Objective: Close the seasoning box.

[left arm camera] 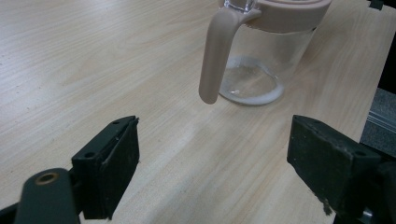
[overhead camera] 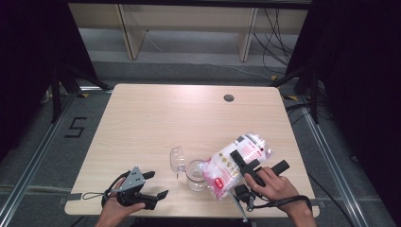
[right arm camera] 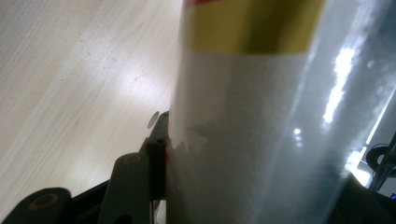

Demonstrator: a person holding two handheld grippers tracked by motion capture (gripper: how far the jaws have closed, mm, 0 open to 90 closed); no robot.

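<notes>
On the near part of the light wooden table (overhead camera: 156, 118) stands a clear glass jar with a beige plastic rim and handle (overhead camera: 195, 175), upright, its hinged clear lid (overhead camera: 178, 159) swung open to the left. In the left gripper view the jar (left arm camera: 261, 56) stands just beyond the jaws, handle hanging down on its left side, and nothing but a whitish ring at the bottom shows inside it. The right tool (overhead camera: 250, 170), held in the person's right hand (overhead camera: 276, 189) at the near right of the table, is clamped on a clear plastic bag of white granules with red and yellow printing (overhead camera: 234, 163); the bag is tilted, its low end hanging at the jar's right side, about at the rim, its upper end pointing far and right. In the right gripper view the bag (right arm camera: 243, 121) sits between the black jaws, its wall pressed against the left jaw. The left tool (overhead camera: 142, 189) rests at the near left of the table in the person's left hand (overhead camera: 113, 210), jaws spread wide and grasping nothing, well apart from the jar. A small dark round hole (overhead camera: 229, 98) lies at the table's far side.
</notes>
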